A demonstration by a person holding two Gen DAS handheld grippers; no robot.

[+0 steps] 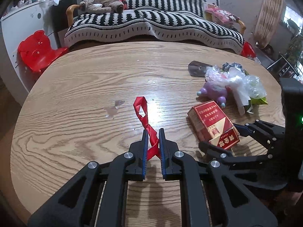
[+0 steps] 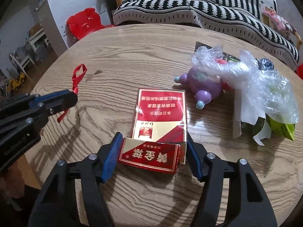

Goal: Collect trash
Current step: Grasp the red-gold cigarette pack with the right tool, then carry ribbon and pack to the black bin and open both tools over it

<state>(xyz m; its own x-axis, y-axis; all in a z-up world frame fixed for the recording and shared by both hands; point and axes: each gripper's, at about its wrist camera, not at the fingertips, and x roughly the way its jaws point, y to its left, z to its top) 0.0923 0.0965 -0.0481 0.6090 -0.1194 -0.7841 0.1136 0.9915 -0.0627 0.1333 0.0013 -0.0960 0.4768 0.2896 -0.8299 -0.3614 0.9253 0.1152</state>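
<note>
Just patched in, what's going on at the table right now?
Trash pickup on the round wooden table. The left gripper has its fingers closed around a twisted red ribbon that trails across the tabletop. The right gripper straddles the open lid end of a red-and-gold cigarette pack, fingers beside it, contact unclear. A purple toy pig and crumpled clear plastic wrap lie untouched farther right.
</note>
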